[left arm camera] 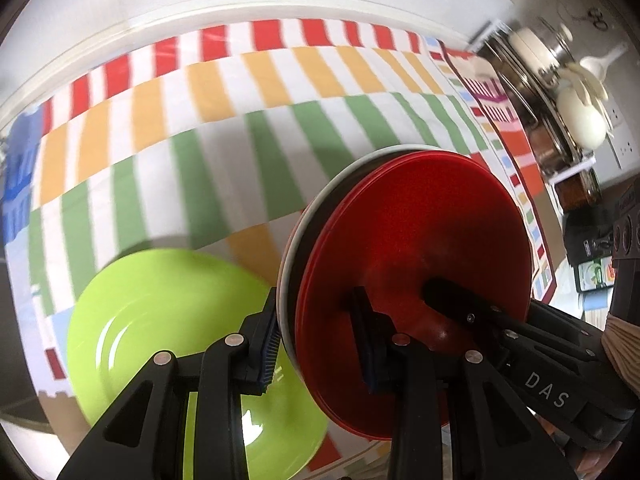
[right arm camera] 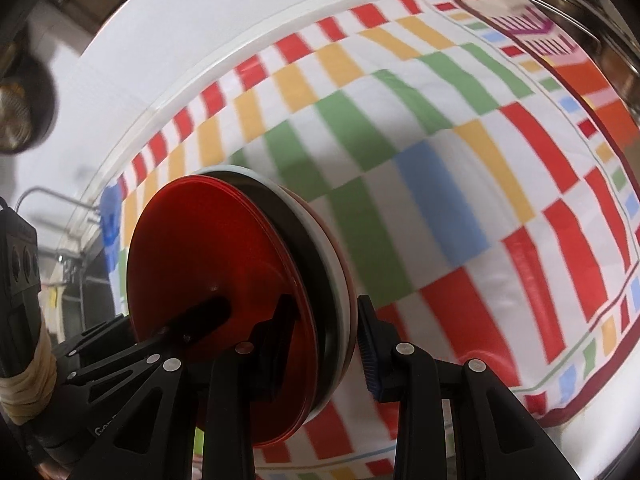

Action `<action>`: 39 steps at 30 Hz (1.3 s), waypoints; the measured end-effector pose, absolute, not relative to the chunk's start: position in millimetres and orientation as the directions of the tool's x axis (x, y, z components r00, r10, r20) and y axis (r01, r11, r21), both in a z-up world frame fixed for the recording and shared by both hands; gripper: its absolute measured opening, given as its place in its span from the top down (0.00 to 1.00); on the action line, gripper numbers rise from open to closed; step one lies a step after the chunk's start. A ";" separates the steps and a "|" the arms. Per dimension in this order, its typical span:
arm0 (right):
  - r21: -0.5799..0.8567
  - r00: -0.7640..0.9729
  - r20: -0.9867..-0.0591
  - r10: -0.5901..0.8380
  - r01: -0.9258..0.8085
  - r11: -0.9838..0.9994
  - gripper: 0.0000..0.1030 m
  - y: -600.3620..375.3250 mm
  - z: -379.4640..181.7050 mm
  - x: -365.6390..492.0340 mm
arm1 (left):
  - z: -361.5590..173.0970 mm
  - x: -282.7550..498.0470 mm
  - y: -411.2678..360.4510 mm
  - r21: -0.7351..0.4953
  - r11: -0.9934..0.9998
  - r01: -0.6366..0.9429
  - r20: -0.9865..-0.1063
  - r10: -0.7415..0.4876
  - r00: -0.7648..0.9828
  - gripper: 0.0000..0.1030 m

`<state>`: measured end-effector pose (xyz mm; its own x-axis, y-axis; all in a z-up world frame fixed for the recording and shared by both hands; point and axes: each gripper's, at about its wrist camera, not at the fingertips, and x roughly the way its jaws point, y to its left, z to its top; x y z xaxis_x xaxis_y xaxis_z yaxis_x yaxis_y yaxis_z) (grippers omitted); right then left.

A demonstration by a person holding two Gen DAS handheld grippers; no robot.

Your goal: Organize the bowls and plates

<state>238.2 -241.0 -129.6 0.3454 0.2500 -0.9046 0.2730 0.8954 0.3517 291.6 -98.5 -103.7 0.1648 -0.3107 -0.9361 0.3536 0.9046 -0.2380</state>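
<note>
A stack of plates, red [left arm camera: 416, 256] on top with a white one beneath, is held between both grippers above the striped tablecloth [left arm camera: 224, 128]. My left gripper [left arm camera: 320, 340] is shut on one side of the stack's rim. My right gripper [right arm camera: 324, 344] is shut on the opposite side; its fingers [left arm camera: 460, 300] show in the left wrist view. The stack [right arm camera: 208, 280] fills the lower left of the right wrist view. A lime green plate [left arm camera: 168, 328] lies flat on the cloth below the stack's left side.
A dish rack [left arm camera: 560, 92] with white dishes and metal ware stands at the far right. A blue object [left arm camera: 20, 168] sits at the cloth's left edge. A white wall edge runs along the far side.
</note>
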 end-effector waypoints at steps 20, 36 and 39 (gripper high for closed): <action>0.366 0.259 -0.904 0.341 0.053 0.929 0.69 -118.3 -124.0 238.0 | -109.9 257.7 25.6 -0.220 0.963 0.159 -0.948 -0.249 0.197 0.68; 0.359 0.182 -0.922 0.343 0.065 0.931 0.69 -92.9 -146.8 234.7 | -133.8 251.8 48.1 -0.234 0.964 0.128 -0.959 -0.250 0.130 0.68; 0.357 0.174 -0.924 0.341 0.073 0.931 0.69 -92.0 -150.5 235.4 | -136.3 252.5 47.1 -0.236 0.963 0.132 -0.960 -0.252 0.122 0.68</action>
